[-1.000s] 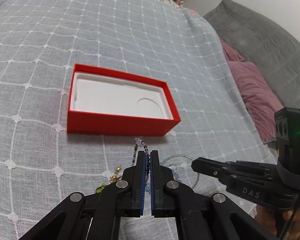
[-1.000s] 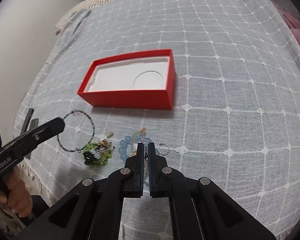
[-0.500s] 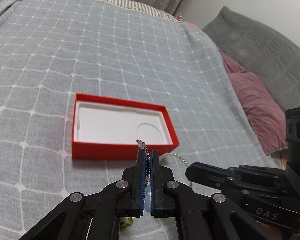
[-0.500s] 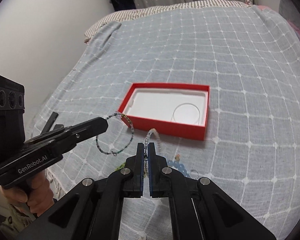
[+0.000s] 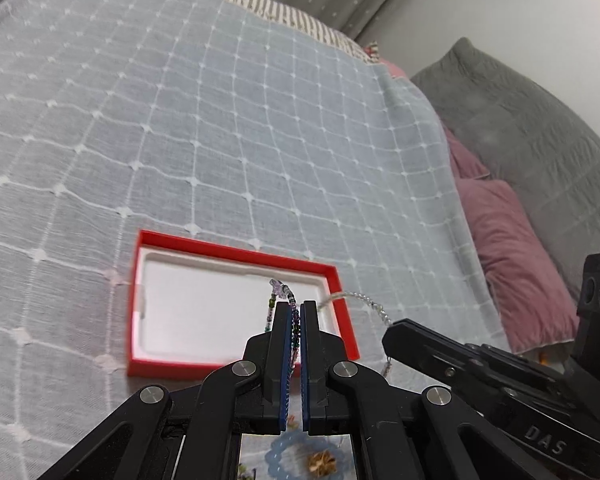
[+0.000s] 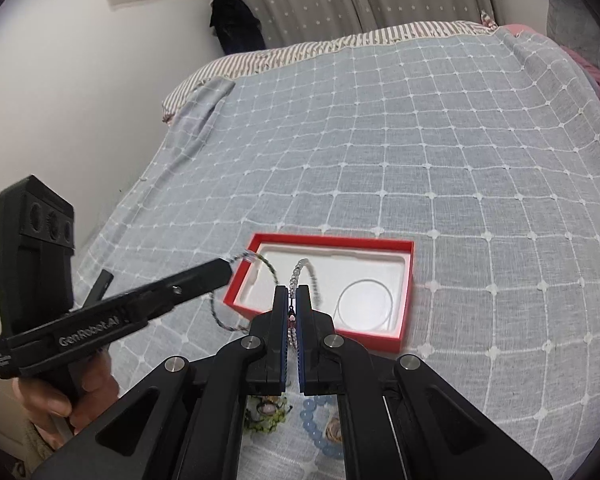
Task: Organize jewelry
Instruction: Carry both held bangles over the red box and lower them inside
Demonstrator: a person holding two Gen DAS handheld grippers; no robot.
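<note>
My left gripper (image 5: pixel 296 307) is shut on a thin bracelet of dark mixed beads (image 5: pixel 279 289), which pokes out past the tips over the red box (image 5: pixel 236 254) with its white insert. In the right wrist view that gripper (image 6: pixel 224 270) comes in from the left, and its bracelet (image 6: pixel 271 273) loops down at the box's left corner. My right gripper (image 6: pixel 292 292) is shut on a clear-bead bracelet (image 6: pixel 303 266) that arches above the near edge of the box (image 6: pixel 332 238). From the left it shows as a black arm (image 5: pixel 392 330) with the clear beads (image 5: pixel 360 299) beside it.
On the grey checked bedspread (image 6: pixel 420 140), under the grippers, lie a pale blue bead bracelet (image 6: pixel 320 416) and a green tangle of jewelry (image 6: pixel 268 418). Pink and grey pillows (image 5: pixel 508 240) are at the right. A hand (image 6: pixel 80 392) holds the left gripper's handle.
Both grippers have risen off the bedspread with their bracelets and moved toward the red box. The bracelets now hang over its near edge. The loose jewelry has stayed behind below.
</note>
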